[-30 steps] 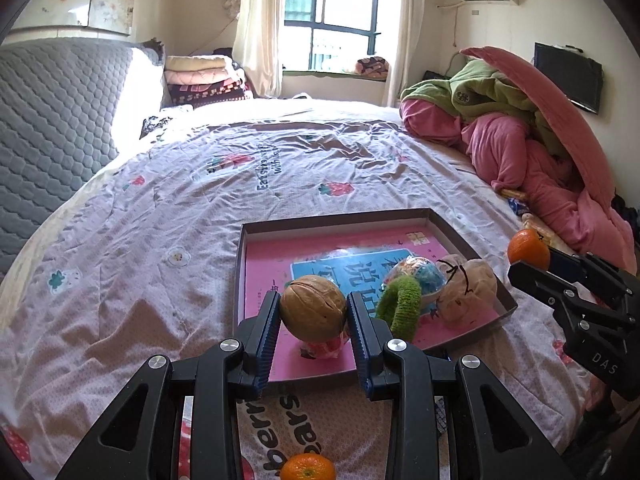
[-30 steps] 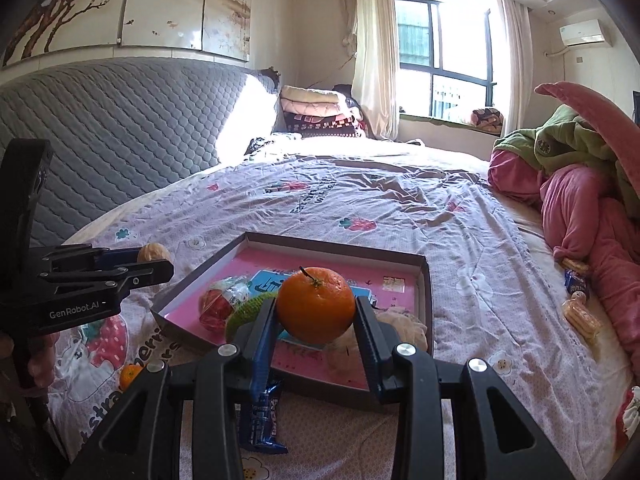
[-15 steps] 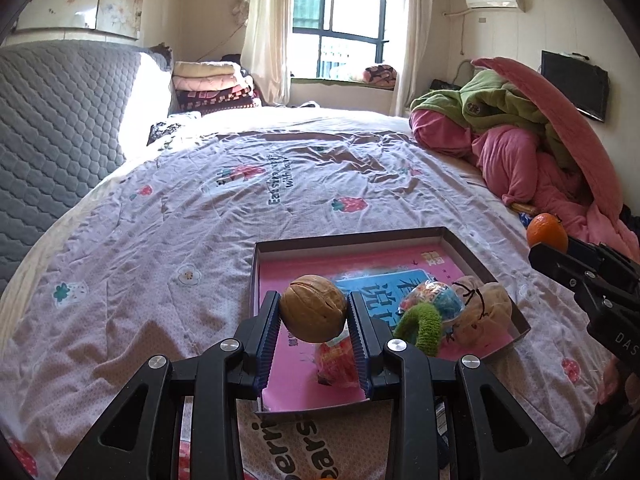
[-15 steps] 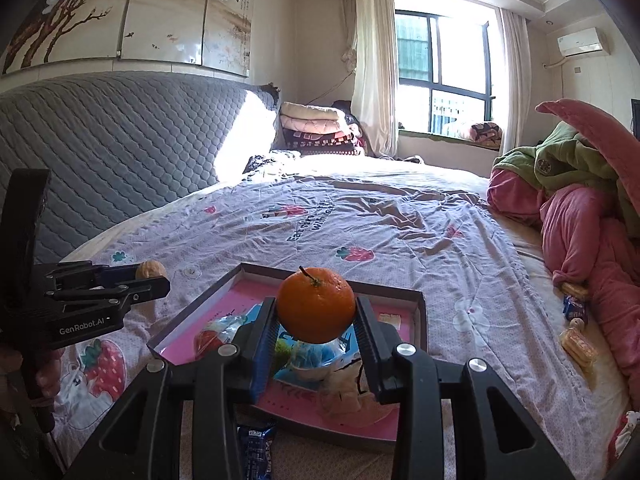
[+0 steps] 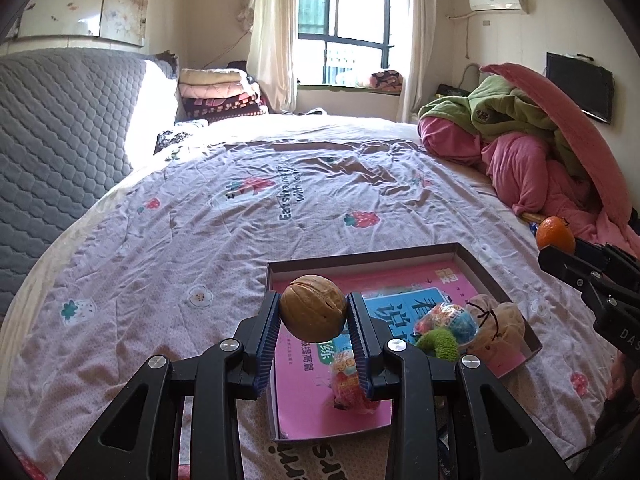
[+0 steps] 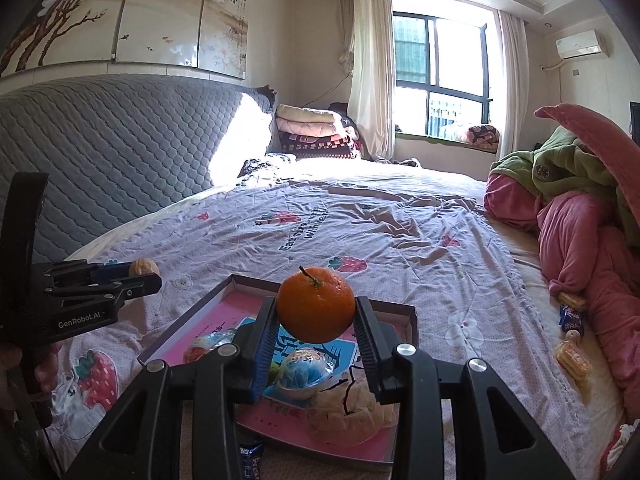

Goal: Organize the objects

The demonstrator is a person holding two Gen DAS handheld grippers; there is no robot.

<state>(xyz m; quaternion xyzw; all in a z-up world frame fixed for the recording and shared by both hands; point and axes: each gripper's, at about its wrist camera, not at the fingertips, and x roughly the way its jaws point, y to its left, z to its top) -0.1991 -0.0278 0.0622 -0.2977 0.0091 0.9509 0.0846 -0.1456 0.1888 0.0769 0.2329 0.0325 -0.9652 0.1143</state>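
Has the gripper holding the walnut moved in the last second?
Yes. The left gripper with the walnut has risen and advanced: the tray and the bed now sit lower in its view.

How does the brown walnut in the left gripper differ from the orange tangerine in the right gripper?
The brown, ridged walnut has a seam around its shell; the tangerine is bright orange, smooth and glossy, with a short stem on top. The tangerine looks the bigger of the two. Both are round, each clamped between closed jaws above the shallow pink-lined box.
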